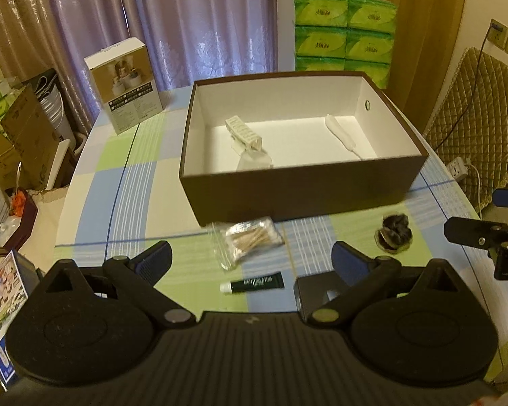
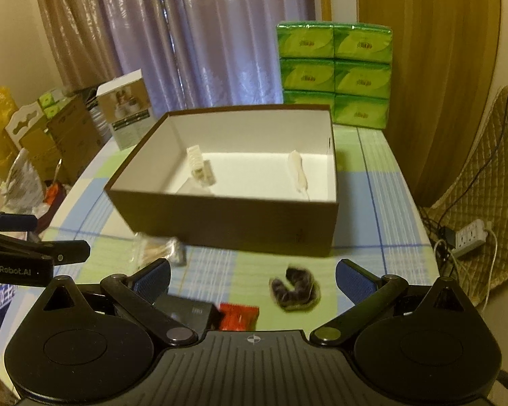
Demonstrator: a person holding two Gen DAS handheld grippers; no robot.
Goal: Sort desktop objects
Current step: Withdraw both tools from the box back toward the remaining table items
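Both grippers, left [image 1: 250, 257] and right [image 2: 253, 275], gape wide and empty near the box [image 1: 298, 189]; swabs [image 1: 250, 237] lie between.

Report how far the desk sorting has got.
Done: a white clip and a white wrapped item lie inside the brown box. In hand: nothing; the left gripper and right gripper are both open and empty. Left on the tablecloth: the cotton swab bag, dark tube, black hair tie, black box and red packet.
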